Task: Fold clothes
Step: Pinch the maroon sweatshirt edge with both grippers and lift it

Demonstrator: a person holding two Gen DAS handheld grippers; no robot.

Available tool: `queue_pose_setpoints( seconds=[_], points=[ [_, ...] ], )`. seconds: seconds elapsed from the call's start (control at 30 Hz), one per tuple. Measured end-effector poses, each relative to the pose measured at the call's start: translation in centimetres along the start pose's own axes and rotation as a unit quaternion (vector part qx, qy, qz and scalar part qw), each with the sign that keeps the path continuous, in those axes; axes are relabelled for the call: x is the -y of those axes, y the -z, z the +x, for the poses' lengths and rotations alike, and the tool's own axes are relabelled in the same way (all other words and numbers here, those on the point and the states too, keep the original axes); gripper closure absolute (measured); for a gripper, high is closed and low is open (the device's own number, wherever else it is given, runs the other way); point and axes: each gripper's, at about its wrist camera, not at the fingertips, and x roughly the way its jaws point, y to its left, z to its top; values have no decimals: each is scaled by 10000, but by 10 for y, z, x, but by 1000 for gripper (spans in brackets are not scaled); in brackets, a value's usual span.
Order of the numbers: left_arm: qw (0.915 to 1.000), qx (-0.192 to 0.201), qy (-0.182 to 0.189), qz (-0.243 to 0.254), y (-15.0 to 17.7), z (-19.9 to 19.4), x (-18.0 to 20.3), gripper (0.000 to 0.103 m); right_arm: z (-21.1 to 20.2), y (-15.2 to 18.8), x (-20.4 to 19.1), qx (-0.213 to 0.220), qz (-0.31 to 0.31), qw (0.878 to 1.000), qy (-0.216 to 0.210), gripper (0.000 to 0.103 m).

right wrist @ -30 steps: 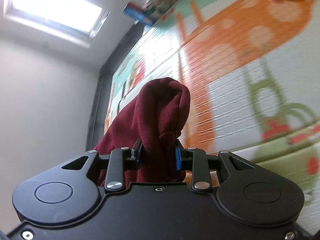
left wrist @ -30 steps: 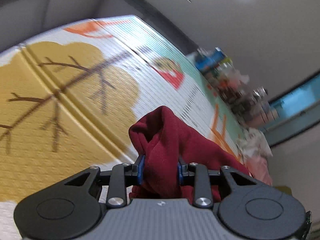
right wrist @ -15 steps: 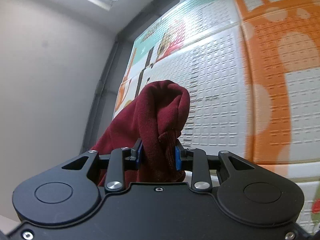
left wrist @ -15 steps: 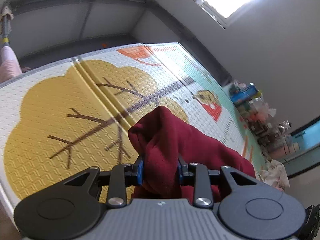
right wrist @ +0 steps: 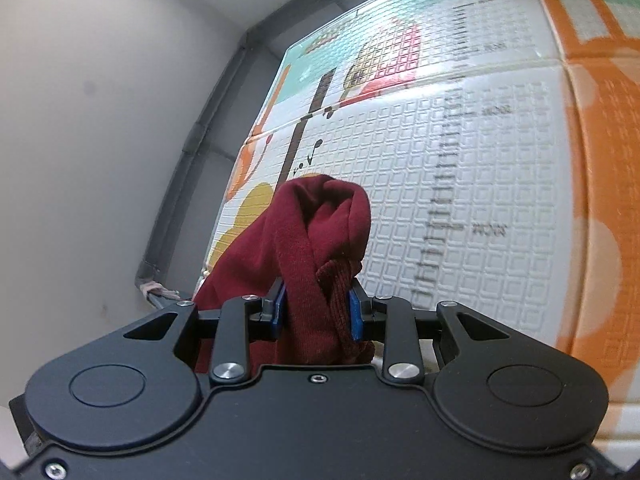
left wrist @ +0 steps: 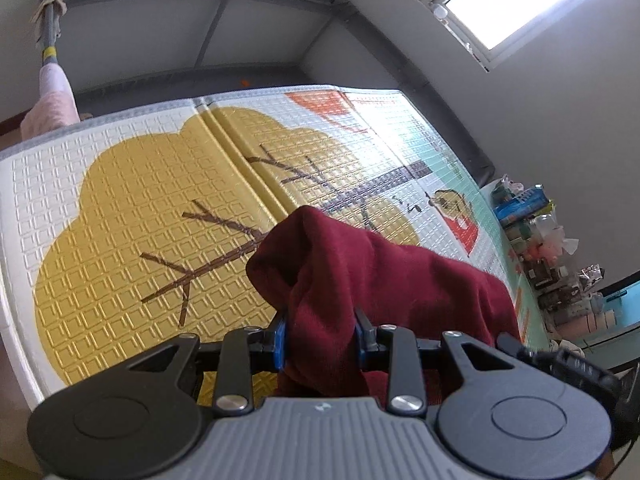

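Observation:
A dark red garment (left wrist: 360, 276) is bunched between the blue pads of my left gripper (left wrist: 320, 336), which is shut on it; the cloth trails off to the right above the patterned play mat (left wrist: 132, 216). In the right wrist view another bunch of the same dark red garment (right wrist: 316, 240), with a ribbed hem showing, is clamped in my right gripper (right wrist: 316, 314), also shut on it. There the cloth hangs away to the lower left. Both bunches hide the fingertips.
The mat's yellow tree print lies under the left gripper, its orange and white print (right wrist: 500, 160) under the right. A pink cloth on a pole (left wrist: 50, 96) stands at the mat's far left corner. Clutter of boxes and bags (left wrist: 536, 232) lines the right wall. Grey skirting (right wrist: 192, 148) borders the mat.
Both views have swung across the mat while the grip on the red garment stays the same. The left now faces the yellow tree and far corner; the right has moved off the orange print toward the wall.

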Motion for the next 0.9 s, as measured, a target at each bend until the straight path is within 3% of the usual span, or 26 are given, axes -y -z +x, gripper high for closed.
queue_pose_setpoints(
  seconds=[0.3,0.9],
  points=[
    [9997,-111,-150,-168,4,16,-10,70,27,-16,-6,-181,-199,9996,129,75],
    [9982,-17,-587,-106,-26,46,-13,64,40,-3,13,-254,-29,9995,164,75]
  ],
)
